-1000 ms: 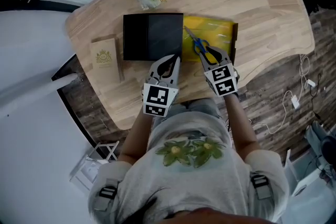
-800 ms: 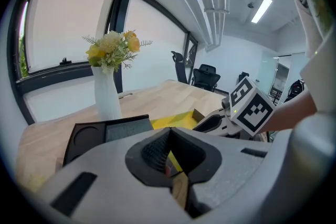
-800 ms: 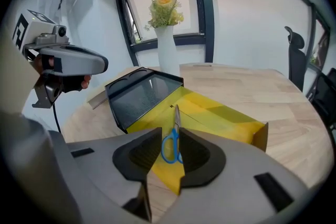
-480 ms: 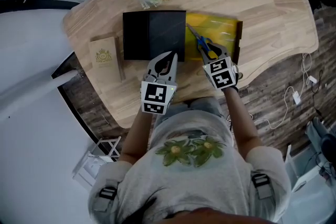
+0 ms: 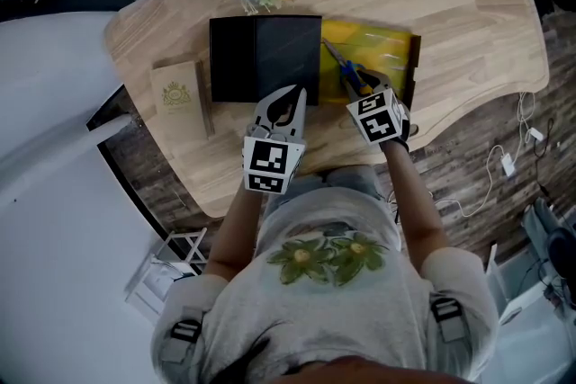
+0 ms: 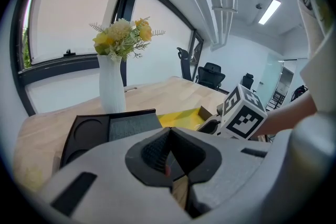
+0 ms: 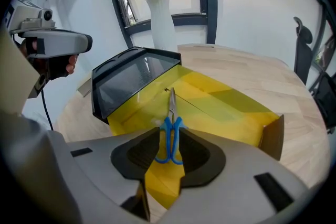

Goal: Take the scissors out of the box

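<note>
While the scissors point(image 7: 170, 113) lie flat on the yellow lining of the box point(image 7: 226, 102), blades pointing away, the right gripper point(image 7: 169, 134) sits low over the near end of the box with its jaws apart. Blue handles point(image 7: 169, 147) lie between the jaw tips, one jaw on each side; contact with the handles cannot be told. From the head view the scissors point(image 5: 342, 67) run diagonally near the left side of the box point(image 5: 387, 49), next to the black lid point(image 5: 265, 58) that lies open just beside it on the table point(image 5: 468, 4). Left gripper point(image 6: 168, 136) is held above the near edge of the lid, jaws pressed together with nothing between them. Vase point(image 6: 112, 84) of yellow flowers stands behind the lid. A tan pack point(image 5: 180, 94) lies left of the lid.
</note>
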